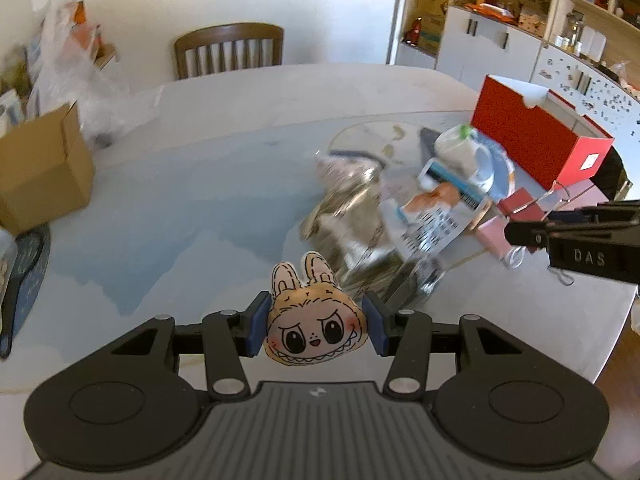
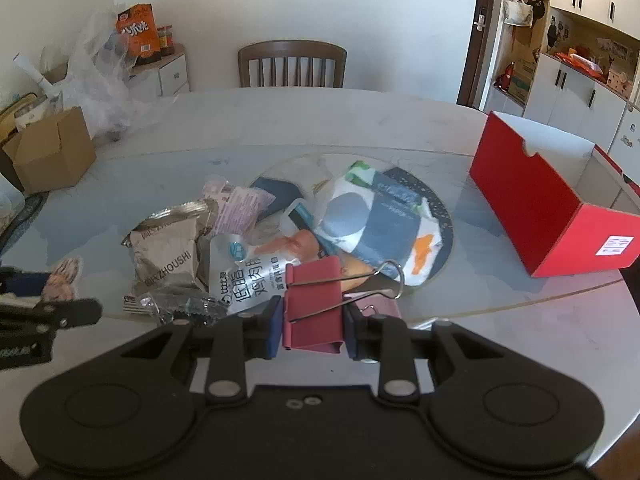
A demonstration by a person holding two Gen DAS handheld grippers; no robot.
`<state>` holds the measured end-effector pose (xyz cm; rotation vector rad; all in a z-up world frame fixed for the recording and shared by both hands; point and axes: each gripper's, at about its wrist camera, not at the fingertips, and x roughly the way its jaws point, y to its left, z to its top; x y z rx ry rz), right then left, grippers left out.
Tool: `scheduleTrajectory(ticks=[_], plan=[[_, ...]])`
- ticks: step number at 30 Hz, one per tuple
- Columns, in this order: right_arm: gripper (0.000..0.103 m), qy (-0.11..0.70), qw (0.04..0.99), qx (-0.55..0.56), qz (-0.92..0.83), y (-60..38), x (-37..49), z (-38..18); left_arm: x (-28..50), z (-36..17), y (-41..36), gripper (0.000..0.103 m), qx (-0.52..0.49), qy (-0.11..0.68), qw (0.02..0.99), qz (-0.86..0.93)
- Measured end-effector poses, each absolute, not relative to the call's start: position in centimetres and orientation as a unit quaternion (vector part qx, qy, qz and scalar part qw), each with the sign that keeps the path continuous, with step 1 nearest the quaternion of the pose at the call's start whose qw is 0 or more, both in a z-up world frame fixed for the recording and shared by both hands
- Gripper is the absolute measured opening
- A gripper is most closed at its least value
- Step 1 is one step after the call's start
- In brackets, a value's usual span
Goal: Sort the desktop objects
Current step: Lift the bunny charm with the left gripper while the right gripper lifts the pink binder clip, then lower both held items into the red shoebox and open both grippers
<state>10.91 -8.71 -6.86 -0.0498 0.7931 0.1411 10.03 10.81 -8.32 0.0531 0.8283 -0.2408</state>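
My left gripper (image 1: 316, 326) is shut on a small plush bunny-face charm (image 1: 314, 320) with big eyes and jagged teeth, held above the table. My right gripper (image 2: 312, 320) is shut on a large red binder clip (image 2: 314, 306) with wire handles. In the left wrist view the clip (image 1: 520, 206) and the right gripper (image 1: 516, 234) show at the far right. In the right wrist view the charm (image 2: 64, 278) and the left gripper show at the far left. A pile of snack packets (image 2: 168, 256), a white pouch (image 2: 248, 276) and a patterned pack (image 2: 376, 224) lies ahead on the table.
An open red box (image 2: 532, 204) stands at the right on the table (image 2: 520, 332). A brown cardboard box (image 2: 52, 156) and clear plastic bags (image 2: 108, 92) sit at the left. A wooden chair (image 2: 292, 64) stands behind the table. A dark round mat (image 2: 444, 216) lies under the pile.
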Motion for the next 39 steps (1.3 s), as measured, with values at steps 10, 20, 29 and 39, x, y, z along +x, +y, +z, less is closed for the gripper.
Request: scheduleTrajectory(ticks=[10, 20, 29, 39], plan=[[0.029, 0.371, 0.924, -0.017, 0.095, -12.8, 11.5, -4.0, 11.9, -5.6, 7.5, 0.048, 0.014, 0.388, 0.913, -0.124], [0.029, 0.361, 0.922, -0.016, 0.136, -19.5, 14.2, -1.5, 14.7, -3.5, 1.2, 0.048, 0.003, 0.387, 0.916, -0.105], [0.029, 0.346, 0.927, -0.007, 0.146, -26.3, 17.1, 0.6, 17.3, -1.0, -5.5, 0.048, 0.010, 0.372, 0.921, -0.113], [0.029, 0.341, 0.931, 0.001, 0.130, -32.5, 19.3, 0.5, 20.7, 0.8, -14.2, 0.048, 0.033, 0.359, 0.920, -0.154]])
